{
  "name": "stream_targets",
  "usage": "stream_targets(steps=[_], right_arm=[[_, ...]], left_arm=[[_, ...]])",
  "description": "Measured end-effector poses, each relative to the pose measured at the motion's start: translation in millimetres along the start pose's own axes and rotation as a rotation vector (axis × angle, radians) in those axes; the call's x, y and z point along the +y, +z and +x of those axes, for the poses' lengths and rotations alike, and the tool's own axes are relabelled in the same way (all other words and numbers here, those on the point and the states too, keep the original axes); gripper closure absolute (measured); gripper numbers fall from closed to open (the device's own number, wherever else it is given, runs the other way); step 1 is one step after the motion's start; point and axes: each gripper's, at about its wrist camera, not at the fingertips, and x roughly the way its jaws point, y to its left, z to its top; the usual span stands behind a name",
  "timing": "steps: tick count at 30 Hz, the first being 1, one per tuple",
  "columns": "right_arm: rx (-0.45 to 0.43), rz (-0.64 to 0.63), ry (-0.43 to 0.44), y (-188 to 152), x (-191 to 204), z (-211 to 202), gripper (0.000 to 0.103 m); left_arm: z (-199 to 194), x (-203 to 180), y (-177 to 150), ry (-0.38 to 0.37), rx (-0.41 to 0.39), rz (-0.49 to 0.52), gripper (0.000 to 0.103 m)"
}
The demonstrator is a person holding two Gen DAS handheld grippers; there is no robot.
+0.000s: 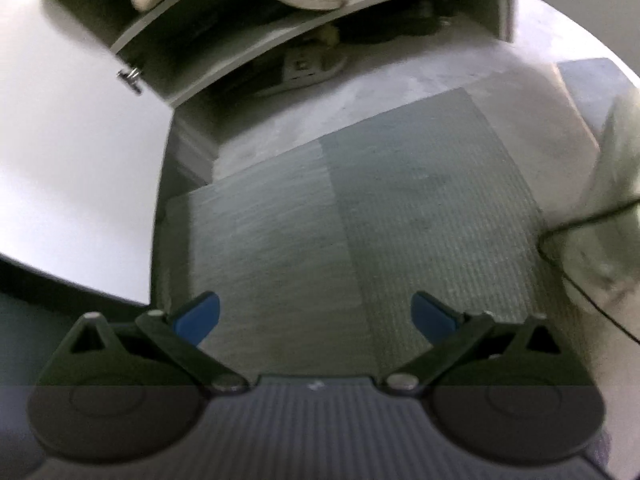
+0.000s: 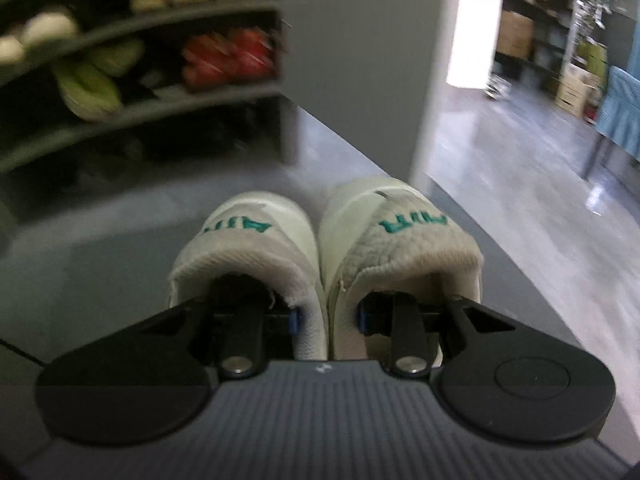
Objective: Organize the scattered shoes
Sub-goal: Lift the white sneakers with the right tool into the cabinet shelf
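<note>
Right gripper [image 2: 328,316] — one finger inside each of the two white shoes [image 2: 400,240], jaws clamped on their touching inner walls, the pair held off the grey floor [image 2: 500,184] in front of the shoe rack [image 2: 160,96].
Left gripper [image 1: 316,312] — jaws wide apart, nothing between them, over the ribbed grey mat [image 1: 360,208] below the rack's bottom shelf.
Rack shelves — green, red and pale shoes, blurred.

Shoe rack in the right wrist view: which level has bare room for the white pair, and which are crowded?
The lowest level, under the green shoes, looks dark and mostly bare here, though blurred. The level above is crowded with green shoes and red shoes. The right gripper holds the white pair.
</note>
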Motion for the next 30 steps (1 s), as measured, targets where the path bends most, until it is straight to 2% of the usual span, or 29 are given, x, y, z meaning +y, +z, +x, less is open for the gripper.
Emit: stream_targets(steps=[2,4,5,6,8,10,13,16,18,19,21,22,26,30], right_arm=[[-0.049,-0.003,0.062,27.2,32.2,4.5,0.074],[-0.061,0.001,0.086,41.4,50.3,6.5,0.074],[-0.064,0.004,0.117,59.6,74.3,10.4,0.074],[-0.064,0.004,0.122,62.2,79.3,12.9,0.074],[-0.043,-0.026,0.177,90.1,122.1,20.6,0.074],[-0.028,-0.050,0.204,104.4,146.2,24.4,0.074],[-0.001,-0.104,0.259,133.5,199.2,32.8,0.074],[0.024,-0.148,0.313,162.4,256.2,40.5,0.074],[0.039,-0.163,0.346,178.7,293.3,47.6,0.074],[0.042,-0.165,0.354,182.6,304.2,50.8,0.074],[0.042,-0.151,0.386,193.0,345.8,67.5,0.074],[0.042,-0.136,0.395,196.6,363.0,77.0,0.074],[0.038,-0.088,0.439,205.9,423.3,120.4,0.074],[0.025,-0.087,0.466,206.1,458.2,152.5,0.074]], left_arm=[[3.6,13.4,4.8,-0.003,0.001,-0.029,0.000],[5.2,32.3,11.0,0.012,-0.021,-0.063,0.000],[6.0,39.2,12.1,0.015,-0.025,-0.076,0.000],[6.9,49.2,13.0,0.018,-0.031,-0.100,0.000],[9.3,74.4,12.0,0.007,-0.046,-0.173,0.000],[10.8,89.7,10.2,-0.005,-0.056,-0.218,0.000],[15.0,109.0,7.6,-0.002,-0.101,-0.224,0.000],[21.7,117.3,0.4,0.002,-0.145,-0.172,0.000],[32.3,122.8,-2.6,-0.058,-0.134,-0.148,0.000],[43.0,126.3,-0.2,-0.144,-0.099,-0.152,0.000],[66.7,127.7,11.1,-0.272,-0.034,-0.186,0.000],[78.0,125.9,17.7,-0.290,-0.030,-0.193,0.000],[122.6,108.5,42.2,-0.192,-0.082,-0.119,0.000],[187.6,99.0,67.2,-0.116,-0.087,-0.142,0.000]])
